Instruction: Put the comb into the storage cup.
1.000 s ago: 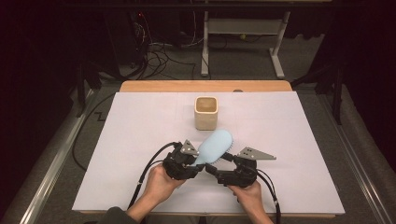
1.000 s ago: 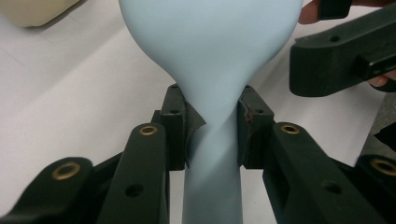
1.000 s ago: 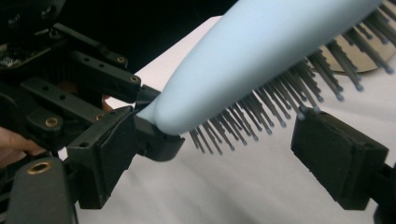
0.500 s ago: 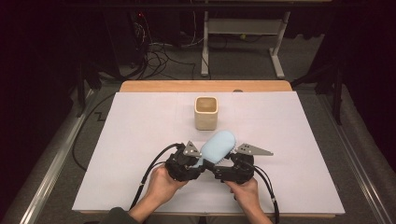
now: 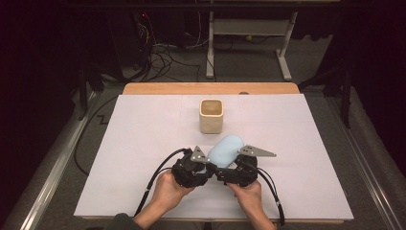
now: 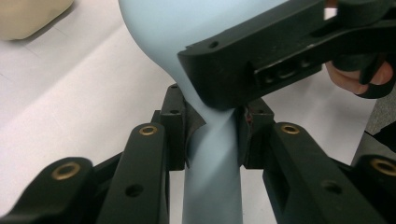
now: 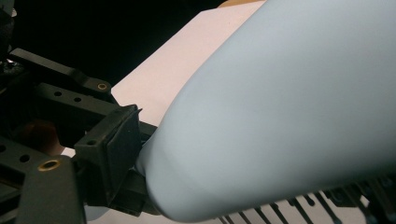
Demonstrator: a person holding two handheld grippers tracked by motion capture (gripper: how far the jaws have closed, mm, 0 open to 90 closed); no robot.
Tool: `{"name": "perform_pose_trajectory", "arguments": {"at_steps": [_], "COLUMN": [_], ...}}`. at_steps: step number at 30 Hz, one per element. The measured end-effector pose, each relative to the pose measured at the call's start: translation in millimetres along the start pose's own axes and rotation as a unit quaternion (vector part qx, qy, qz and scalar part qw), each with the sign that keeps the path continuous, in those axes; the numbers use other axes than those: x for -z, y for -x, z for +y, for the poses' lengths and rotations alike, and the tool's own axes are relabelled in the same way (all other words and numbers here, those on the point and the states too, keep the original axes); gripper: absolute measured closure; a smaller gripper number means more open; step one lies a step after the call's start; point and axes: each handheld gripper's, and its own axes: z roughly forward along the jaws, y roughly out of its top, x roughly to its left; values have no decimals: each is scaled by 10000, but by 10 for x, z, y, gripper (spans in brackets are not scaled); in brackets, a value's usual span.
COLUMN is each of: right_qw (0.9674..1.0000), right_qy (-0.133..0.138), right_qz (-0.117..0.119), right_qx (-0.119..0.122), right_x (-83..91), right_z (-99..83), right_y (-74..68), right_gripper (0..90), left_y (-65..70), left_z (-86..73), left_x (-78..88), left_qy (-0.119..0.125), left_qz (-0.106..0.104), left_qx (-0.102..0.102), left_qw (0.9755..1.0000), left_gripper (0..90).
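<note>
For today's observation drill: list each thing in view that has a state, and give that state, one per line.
Brush: lifted off the table, handle clamped in the left tongs.
Left tongs: shut on the brush handle.
Right tongs: at the brush head, just been closing; grip unclear.
Cup: upright, open top, standing apart.

dark room, cabled floor (image 5: 158,57)
</note>
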Motion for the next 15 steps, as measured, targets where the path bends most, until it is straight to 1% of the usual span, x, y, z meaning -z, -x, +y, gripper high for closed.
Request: {"name": "perform_pose_trajectory", "arguments": {"at_steps": [8, 9, 10, 12, 13, 15], "right_qw": [9996, 9996, 9995, 9994, 9992, 9993], "right_qy": [-126, -147, -200, -209, -230, -233], "right_qz": [121, 132, 148, 166, 216, 231], "right_qx": [-216, -213, -214, -226, -227, -156], "right_x": [-3, 1, 14, 19, 29, 38], "right_z": [37, 40, 51, 55, 63, 77], "right_y": [10, 11, 3, 0, -1, -20], "right_gripper": [278, 291, 329, 345, 379, 412], "left_y": [1, 4, 8, 5, 6, 7], "left_z": [0, -1, -2, -4, -1, 7], "left_x": [-3, -8, -14, -15, -14, -10], "left_qy": [-3, -6, -5, -17, -13, -12], "left_qz": [24, 31, 44, 29, 30, 44], "left_qx": [-2, -12, -3, -16, -15, -18], "left_qw": [10000, 10000, 10000, 10000, 10000, 10000], "left_gripper": [693, 693, 693, 693, 693, 693]}}
